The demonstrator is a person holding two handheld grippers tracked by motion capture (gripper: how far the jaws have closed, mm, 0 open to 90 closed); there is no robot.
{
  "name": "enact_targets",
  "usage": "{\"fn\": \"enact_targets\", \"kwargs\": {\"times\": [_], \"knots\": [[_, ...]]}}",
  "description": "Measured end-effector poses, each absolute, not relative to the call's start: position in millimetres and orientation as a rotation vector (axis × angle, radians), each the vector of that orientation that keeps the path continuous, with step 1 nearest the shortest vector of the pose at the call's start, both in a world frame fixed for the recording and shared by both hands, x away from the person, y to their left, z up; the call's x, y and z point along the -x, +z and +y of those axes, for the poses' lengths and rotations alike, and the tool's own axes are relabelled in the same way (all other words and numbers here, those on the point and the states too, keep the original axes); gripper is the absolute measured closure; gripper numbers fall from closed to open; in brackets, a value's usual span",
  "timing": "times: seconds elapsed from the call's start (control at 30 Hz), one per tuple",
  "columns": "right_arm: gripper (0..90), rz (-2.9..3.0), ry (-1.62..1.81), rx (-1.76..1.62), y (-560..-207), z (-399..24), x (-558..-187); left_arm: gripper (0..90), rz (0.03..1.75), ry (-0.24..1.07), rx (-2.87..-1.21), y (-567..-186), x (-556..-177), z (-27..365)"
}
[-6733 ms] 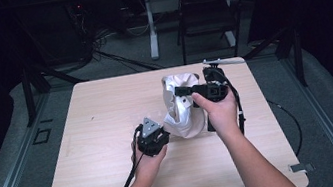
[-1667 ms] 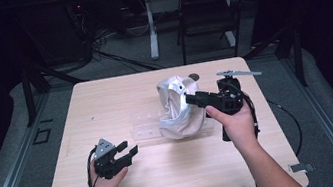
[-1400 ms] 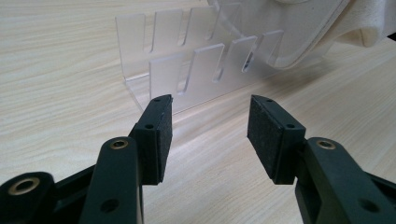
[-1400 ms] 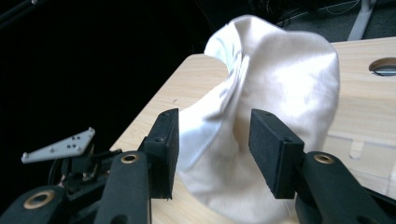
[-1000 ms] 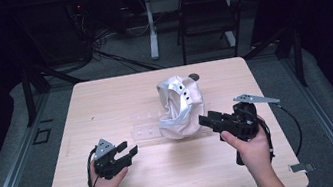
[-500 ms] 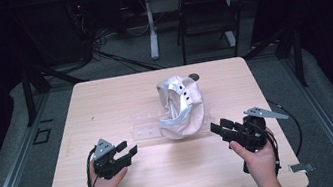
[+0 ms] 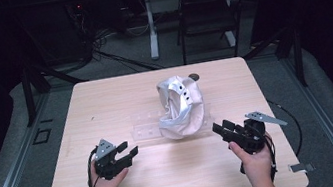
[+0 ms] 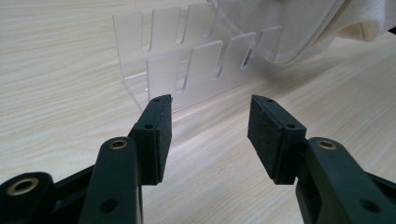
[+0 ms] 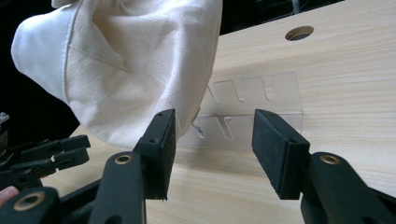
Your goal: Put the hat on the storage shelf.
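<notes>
Cap (image 7: 180, 106) sits on the clear rack (image 7: 147, 126), mid-table. My right gripper (image 7: 221, 129) has come off the cap and dropped low to its right, jaws wide, empty. My left gripper (image 7: 128, 150) stays left of the rack, wide, empty.

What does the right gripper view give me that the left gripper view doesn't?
Right gripper view alone: the round hole in the light wooden table, the left gripper farther off with open jaws, and the domed crown of the white fabric cap.

Left gripper view alone: the clear acrylic slotted rack from its other side, both rows of slots close up, with the cap's lower edge resting over its far end.

Both: the cap on the rack, the wooden tabletop, and each gripper's own black padded jaws standing open with nothing between them.
</notes>
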State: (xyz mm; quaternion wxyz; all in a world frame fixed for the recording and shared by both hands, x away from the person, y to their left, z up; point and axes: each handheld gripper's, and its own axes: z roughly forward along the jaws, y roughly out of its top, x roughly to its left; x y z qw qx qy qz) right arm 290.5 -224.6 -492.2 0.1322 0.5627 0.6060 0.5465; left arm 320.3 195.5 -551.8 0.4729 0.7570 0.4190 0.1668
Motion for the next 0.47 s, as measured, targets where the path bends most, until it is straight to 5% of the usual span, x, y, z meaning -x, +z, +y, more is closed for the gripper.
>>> {"fn": "enact_targets", "kwargs": {"times": [0.47], "knots": [[49.0,1.769,1.562,-1.669,-501.1,-225.9,-294.6,45.6,0.987,0.476,-1.868,-551.7,-316.8,190.9]]}}
